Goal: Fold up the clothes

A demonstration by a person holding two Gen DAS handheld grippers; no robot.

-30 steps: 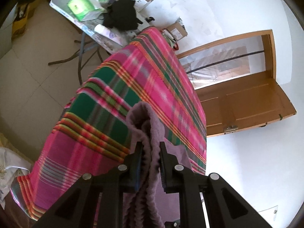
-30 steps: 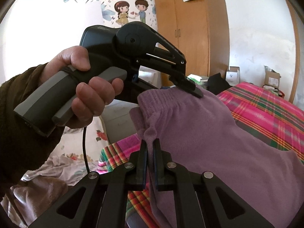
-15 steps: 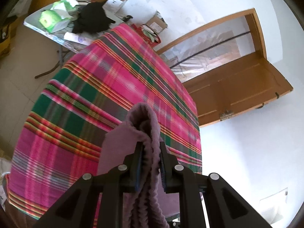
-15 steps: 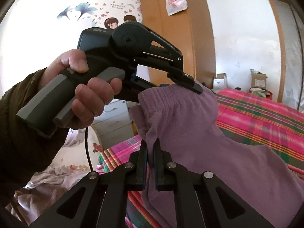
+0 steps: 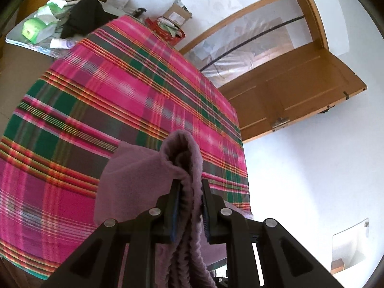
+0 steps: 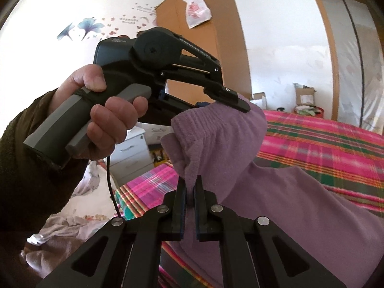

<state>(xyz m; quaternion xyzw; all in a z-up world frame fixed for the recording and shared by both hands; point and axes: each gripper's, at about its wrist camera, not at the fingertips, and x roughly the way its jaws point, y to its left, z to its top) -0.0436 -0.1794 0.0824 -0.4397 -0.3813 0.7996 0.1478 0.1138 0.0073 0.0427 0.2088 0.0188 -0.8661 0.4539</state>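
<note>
The plaid bed [image 5: 124, 110], pink with green and orange stripes, fills most of what I see below me, running away to the far wall, where a wooden door [image 5: 300, 91] stands open on the right. Past the far left end of the bed is a cluttered table [image 5: 31, 45] with a green tissue pack [image 5: 36, 27] and a black cloth [image 5: 84, 16] on it. From my right side I see a tall wooden wardrobe [image 6: 211, 36] with a plastic bag [image 6: 196, 9] hanging on it. Above the bed hangs the purple garment [image 6: 276, 192], a soft fleece piece, held up between my two claws, its lower part draping to the right over the plaid. My left claw [image 5: 190, 187] is clenched on a bunched, ribbed edge of it, the fabric packed thick between the jaws. My right claw [image 6: 189, 187] is pinched nearly closed on a thin fold of the same edge. In the right view my left hand [image 6: 105, 115] grips the grey handle of the left claw, a dark sleeve [image 6: 26, 156] behind it.
</note>
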